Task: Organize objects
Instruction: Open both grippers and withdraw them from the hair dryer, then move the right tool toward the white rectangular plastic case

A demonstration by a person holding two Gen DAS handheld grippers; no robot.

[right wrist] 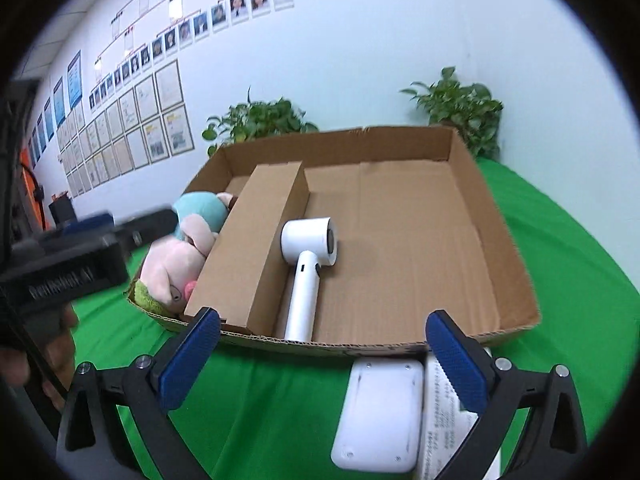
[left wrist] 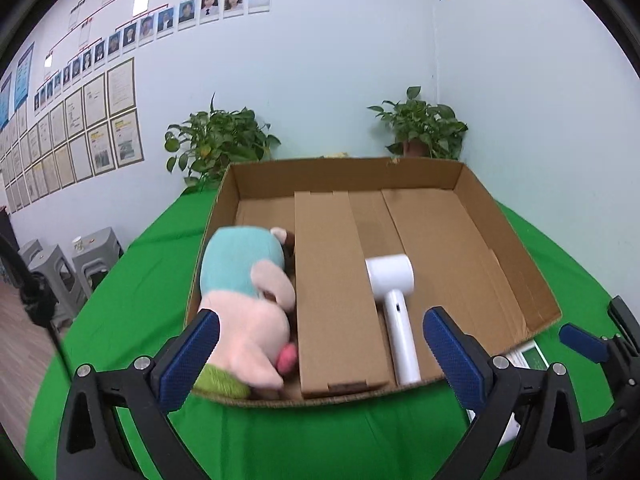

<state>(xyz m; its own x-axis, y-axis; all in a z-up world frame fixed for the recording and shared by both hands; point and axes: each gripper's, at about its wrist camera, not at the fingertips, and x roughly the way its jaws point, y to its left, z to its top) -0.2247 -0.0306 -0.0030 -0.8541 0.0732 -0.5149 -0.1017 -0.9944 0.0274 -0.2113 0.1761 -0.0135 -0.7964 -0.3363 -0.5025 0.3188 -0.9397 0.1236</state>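
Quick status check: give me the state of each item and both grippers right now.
Tray box: open-topped, on the green table.
Plush toy: lying in the tray's left end.
Long carton: closed, lying in the tray beside the plush.
Hair dryer: lying flat in the tray, right of the carton.
White box: outside the tray, on the table.
Left gripper: open, empty.
Right gripper: open, empty, above the white box.

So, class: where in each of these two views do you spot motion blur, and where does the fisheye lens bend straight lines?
Left wrist view: the plush toy is smeared by motion blur, while the white hair dryer is sharp; the cardboard box edges bow outward. Right wrist view: the left gripper is blurred at the left edge; the wall's framed papers curve, and the corners vignette to black.
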